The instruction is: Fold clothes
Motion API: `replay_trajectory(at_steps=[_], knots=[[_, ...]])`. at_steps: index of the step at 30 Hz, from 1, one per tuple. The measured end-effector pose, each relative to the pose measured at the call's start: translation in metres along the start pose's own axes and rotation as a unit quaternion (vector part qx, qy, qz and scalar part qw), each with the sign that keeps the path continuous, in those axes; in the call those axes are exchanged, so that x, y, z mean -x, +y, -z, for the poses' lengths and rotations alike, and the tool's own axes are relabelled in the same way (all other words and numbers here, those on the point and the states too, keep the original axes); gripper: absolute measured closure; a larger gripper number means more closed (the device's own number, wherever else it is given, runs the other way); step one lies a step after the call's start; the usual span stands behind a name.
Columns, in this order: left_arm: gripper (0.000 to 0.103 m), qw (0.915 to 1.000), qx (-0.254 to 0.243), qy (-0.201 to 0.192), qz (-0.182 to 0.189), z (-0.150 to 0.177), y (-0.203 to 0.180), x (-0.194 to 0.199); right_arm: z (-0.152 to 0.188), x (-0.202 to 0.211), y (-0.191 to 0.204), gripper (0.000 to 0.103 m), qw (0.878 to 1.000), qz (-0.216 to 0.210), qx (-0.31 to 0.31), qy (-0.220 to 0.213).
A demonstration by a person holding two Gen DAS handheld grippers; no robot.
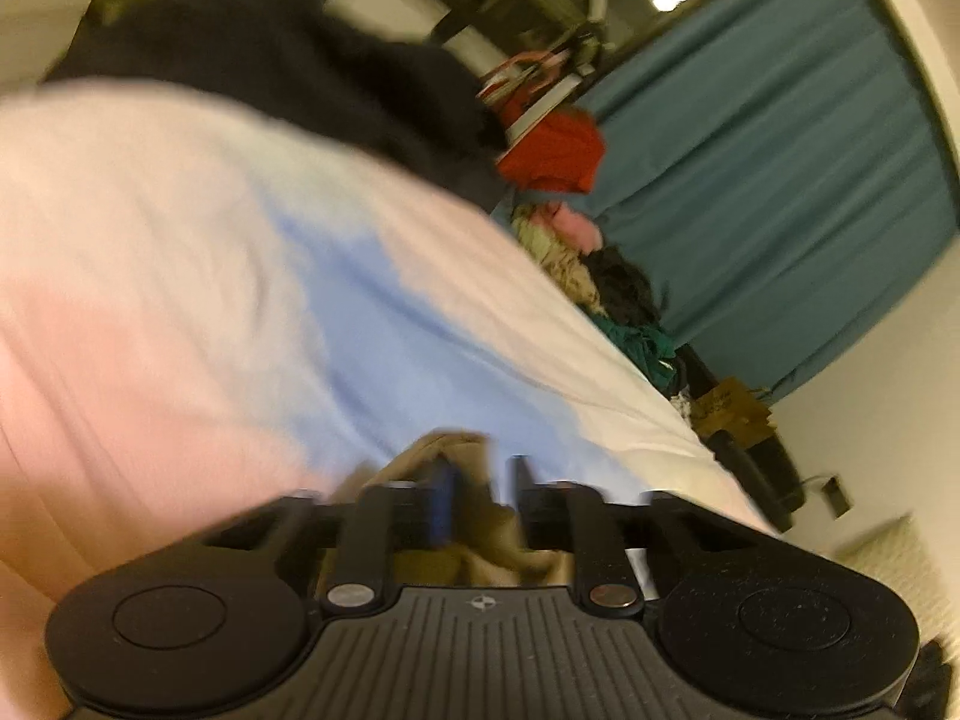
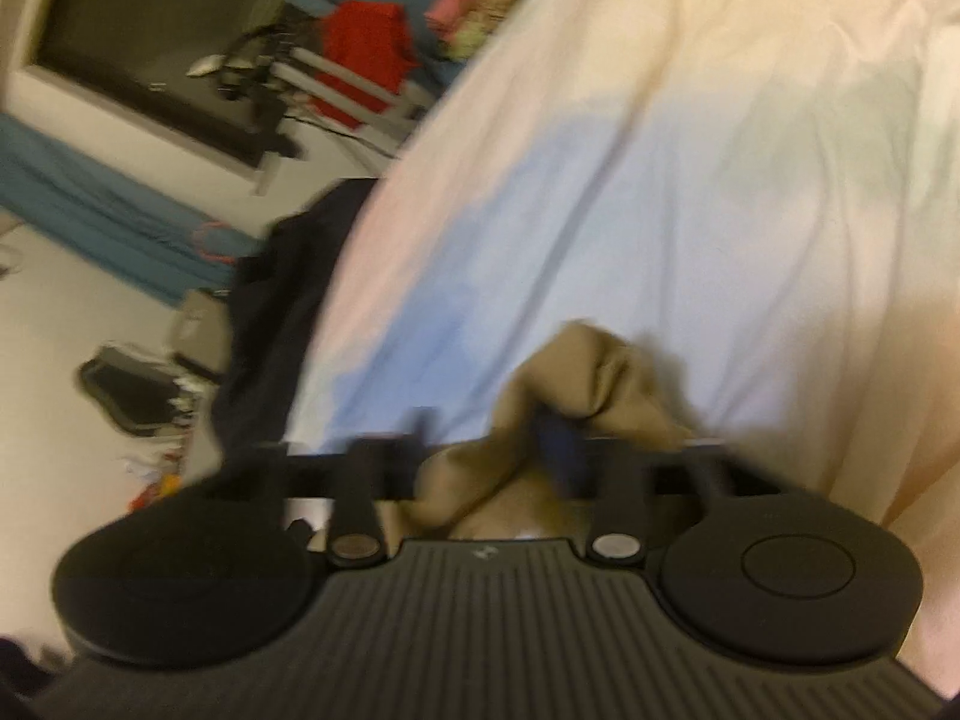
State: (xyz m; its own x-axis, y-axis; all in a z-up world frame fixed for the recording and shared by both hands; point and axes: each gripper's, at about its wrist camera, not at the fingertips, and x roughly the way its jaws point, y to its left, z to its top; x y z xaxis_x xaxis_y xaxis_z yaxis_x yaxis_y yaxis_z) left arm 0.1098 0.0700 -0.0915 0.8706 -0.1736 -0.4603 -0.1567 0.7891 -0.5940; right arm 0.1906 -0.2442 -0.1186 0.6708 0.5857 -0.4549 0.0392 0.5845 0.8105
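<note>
Both of your wrist views are smeared with motion blur, so fine detail is hard to read. Your left gripper has its 2 fingers drawn near each other with a bunch of tan garment caught between them; the cloth spills back toward the gripper body, and the jaws look closed on it, though the blur hides the exact contact. Your right gripper also has the tan garment gathered at its fingers: a crumpled fold rises above the right finger and more cloth hangs between the 2 fingers, but there is a visible gap on the left side, so I cannot tell whether this gripper is truly clamped or only draped with fabric. The garment sits low and close to both cameras, over a pale bedsheet that shows pink, cream and a blue patch in the middle. In the left view a dark garment lies at the far edge of the bed, and beyond it a heap of mixed clothes runs along the bedside, with a red item above and teal curtains behind. In the right view the dark garment hangs off the bed edge.
</note>
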Motion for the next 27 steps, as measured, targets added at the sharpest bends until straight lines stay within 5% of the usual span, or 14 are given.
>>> replay_trajectory(at_steps=[1, 5, 9, 12, 15, 19, 27], knots=[[0.027, 0.9993, -0.036, -0.007, -0.012, 0.001, -0.011, 0.006, 0.000, 0.007, 0.005, 0.010, 1.000, -0.016, 0.005, 0.000], [0.001, 0.9883, -0.145, -0.040, -0.027, 0.009, -0.046, 0.031, 0.003, 0.040, 0.029, 0.010, 0.996, -0.053, 0.065, -0.033], [0.000, 0.9808, -0.194, -0.017, -0.014, 0.023, -0.059, 0.042, 0.019, 0.064, 0.048, 0.010, 0.980, -0.021, 0.184, -0.077], [0.000, 0.9747, -0.223, 0.006, -0.009, 0.033, -0.063, 0.036, 0.030, 0.056, 0.055, 0.040, 0.967, 0.008, 0.249, -0.055], [0.000, 0.9706, -0.236, 0.033, -0.034, 0.038, -0.059, 0.014, 0.030, 0.031, 0.047, 0.066, 0.966, 0.039, 0.254, -0.015], [0.001, 0.9676, -0.216, 0.068, -0.111, 0.036, -0.034, -0.024, 0.041, -0.012, 0.030, 0.076, 0.946, 0.120, 0.300, 0.016], [0.001, 0.9616, -0.236, 0.077, -0.117, 0.043, -0.022, -0.038, 0.063, -0.030, 0.040, 0.073, 0.914, 0.153, 0.377, -0.001]])
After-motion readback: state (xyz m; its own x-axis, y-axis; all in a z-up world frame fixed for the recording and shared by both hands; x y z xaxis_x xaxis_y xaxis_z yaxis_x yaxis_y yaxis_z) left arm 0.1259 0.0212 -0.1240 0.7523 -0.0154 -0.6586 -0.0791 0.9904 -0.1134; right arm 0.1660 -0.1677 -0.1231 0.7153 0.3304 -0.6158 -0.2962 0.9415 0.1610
